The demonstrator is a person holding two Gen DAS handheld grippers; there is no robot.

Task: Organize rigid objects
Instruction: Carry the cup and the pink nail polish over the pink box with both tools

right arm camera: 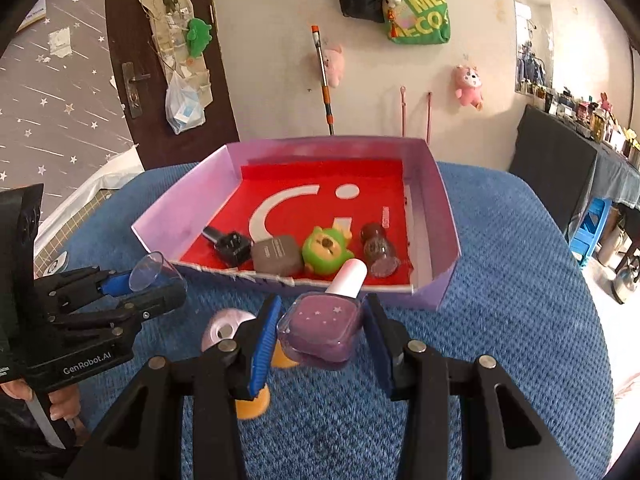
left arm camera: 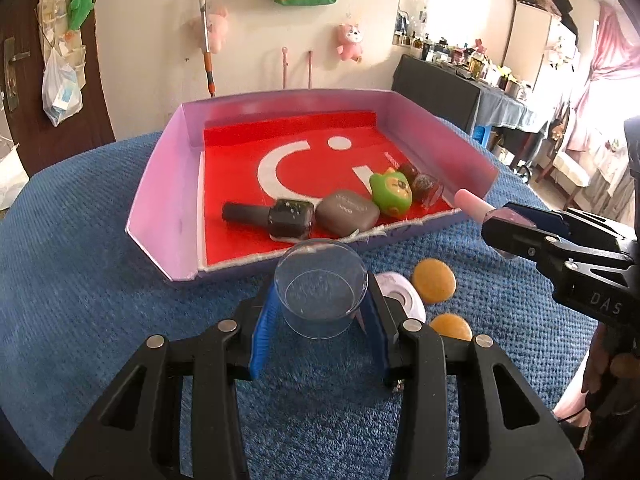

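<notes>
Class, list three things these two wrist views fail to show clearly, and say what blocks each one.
1. Orange discs: in the right wrist view, mostly hidden behind the right tool and its purple nail polish bottle.
2. Writing on the grey case: too small in both views.
3. White tape roll: in the left wrist view, partly covered by the left tool holding the clear cup.

five items (left arm camera: 347,211) in tray (left arm camera: 160,200), on cloth (left arm camera: 80,300).

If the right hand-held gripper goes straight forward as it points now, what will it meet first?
Probably the tray's low front wall, just beyond the purple nail polish bottle held in the right hand-held gripper. If it clears the wall, the green toy comes next; depth is uncertain.
</notes>
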